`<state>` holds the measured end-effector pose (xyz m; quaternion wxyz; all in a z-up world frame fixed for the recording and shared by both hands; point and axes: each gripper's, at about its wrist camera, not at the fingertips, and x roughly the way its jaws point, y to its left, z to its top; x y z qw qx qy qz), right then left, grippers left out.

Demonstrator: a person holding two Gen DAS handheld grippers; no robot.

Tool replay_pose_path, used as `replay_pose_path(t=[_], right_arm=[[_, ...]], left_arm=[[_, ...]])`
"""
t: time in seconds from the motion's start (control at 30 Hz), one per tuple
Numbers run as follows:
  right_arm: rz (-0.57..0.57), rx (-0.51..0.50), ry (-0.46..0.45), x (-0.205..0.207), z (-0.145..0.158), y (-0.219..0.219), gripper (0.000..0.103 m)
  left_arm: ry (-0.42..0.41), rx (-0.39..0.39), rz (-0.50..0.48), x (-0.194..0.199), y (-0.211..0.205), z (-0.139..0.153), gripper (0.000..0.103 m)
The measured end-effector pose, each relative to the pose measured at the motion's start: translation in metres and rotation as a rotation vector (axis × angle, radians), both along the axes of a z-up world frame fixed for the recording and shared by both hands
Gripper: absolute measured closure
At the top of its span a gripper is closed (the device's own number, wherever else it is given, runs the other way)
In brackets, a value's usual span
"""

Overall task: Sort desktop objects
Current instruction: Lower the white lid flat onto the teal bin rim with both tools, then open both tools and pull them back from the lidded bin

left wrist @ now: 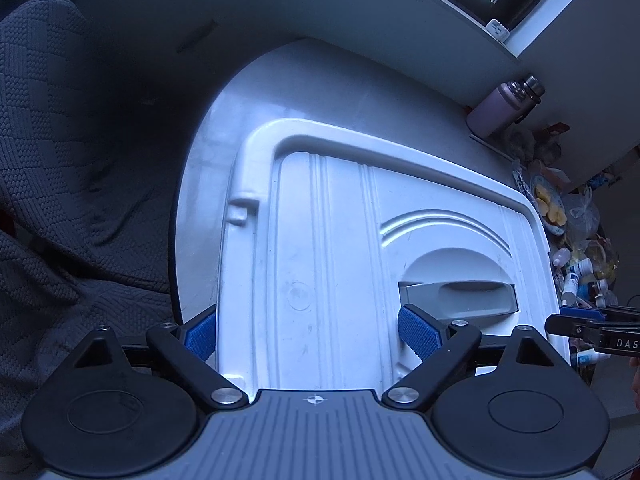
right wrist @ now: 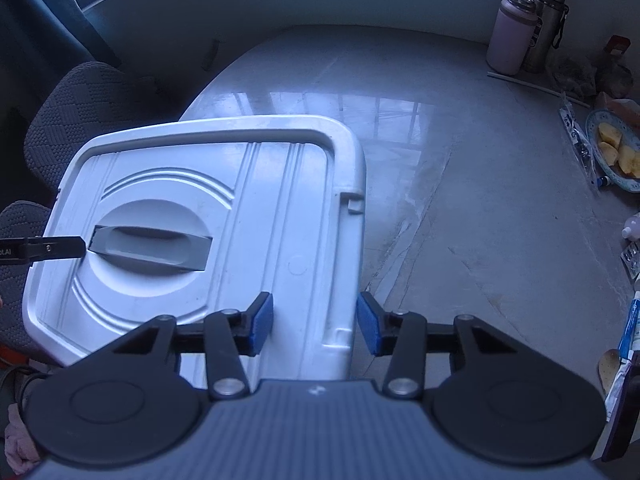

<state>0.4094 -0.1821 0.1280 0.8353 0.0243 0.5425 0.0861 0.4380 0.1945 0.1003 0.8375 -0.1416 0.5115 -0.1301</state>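
Observation:
A white plastic box lid [left wrist: 320, 240] with a grey handle [left wrist: 460, 296] covers a box on the round white table [left wrist: 208, 152]. My left gripper [left wrist: 308, 334] is open, its blue pads straddling the lid's left edge, one pad [left wrist: 420, 334] beside the handle. My right gripper [right wrist: 314, 322] is open, its pads on either side of the lid's right rim [right wrist: 344, 240]. The lid [right wrist: 200, 220] and handle [right wrist: 152, 248] fill the left of the right wrist view. Each gripper's tip shows in the other view: the right one [left wrist: 576, 324], the left one [right wrist: 60, 250].
Two flasks [right wrist: 528, 24] stand at the table's far right. A plate of cut fruit [right wrist: 616, 152], small bottles [left wrist: 576, 276], tubes [right wrist: 632, 324] and bags lie along the right edge. A grey cushioned chair [left wrist: 60, 160] stands left of the table.

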Motion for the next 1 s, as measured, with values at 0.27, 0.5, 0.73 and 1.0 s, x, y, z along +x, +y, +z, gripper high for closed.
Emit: replay_pose_path(t=[0.27,0.5,0.73,1.0], right_arm=[[0.005,-0.019,0.001,-0.004,-0.006,0.008,0.054],[-0.002,-0.036,0.013,-0.006,-0.005,0.013,0.043],[-0.015,-0.018,0.001,-0.011,-0.010,0.014,0.033],[-0.023,0.005,-0.019,-0.018,-0.016,0.013,0.026]], left_arm=[[0.016,-0.002,-0.014,-0.002,0.002,-0.006,0.011],[-0.042,0.076,-0.021,-0.004,-0.005,0.008,0.010],[-0.046,0.096,-0.011,-0.003,-0.007,0.008,0.009],[-0.071,0.127,0.035,-0.013,-0.010,0.012,0.009]])
